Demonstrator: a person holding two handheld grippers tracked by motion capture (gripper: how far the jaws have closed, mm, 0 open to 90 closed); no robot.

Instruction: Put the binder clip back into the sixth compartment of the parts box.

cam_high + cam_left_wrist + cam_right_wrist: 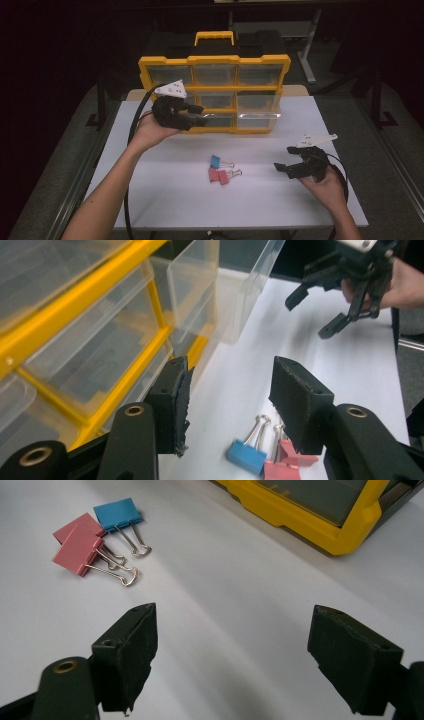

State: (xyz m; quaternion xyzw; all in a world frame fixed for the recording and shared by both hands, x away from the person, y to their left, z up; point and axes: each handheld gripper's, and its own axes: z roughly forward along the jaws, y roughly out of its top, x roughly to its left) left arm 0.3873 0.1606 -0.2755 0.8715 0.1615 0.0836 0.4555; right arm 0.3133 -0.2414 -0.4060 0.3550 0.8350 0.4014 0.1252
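Both grippers gape empty: left gripper (192,116) by yellow organizer (215,92), right gripper (290,161) near binder clips (220,170).

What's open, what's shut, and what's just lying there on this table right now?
Left gripper: open, holding nothing, by the organizer.
Right gripper: open, holding nothing, above the table.
Organizer: upright; bottom right drawer pulled out.
Blue clip: lying loose.
Two pink clips: lying touching.

A yellow drawer organizer (214,92) stands at the desk's (165,200) twelve o'clock edge; one blue clip (215,161) and two pink clips (218,175) lie mid-desk.
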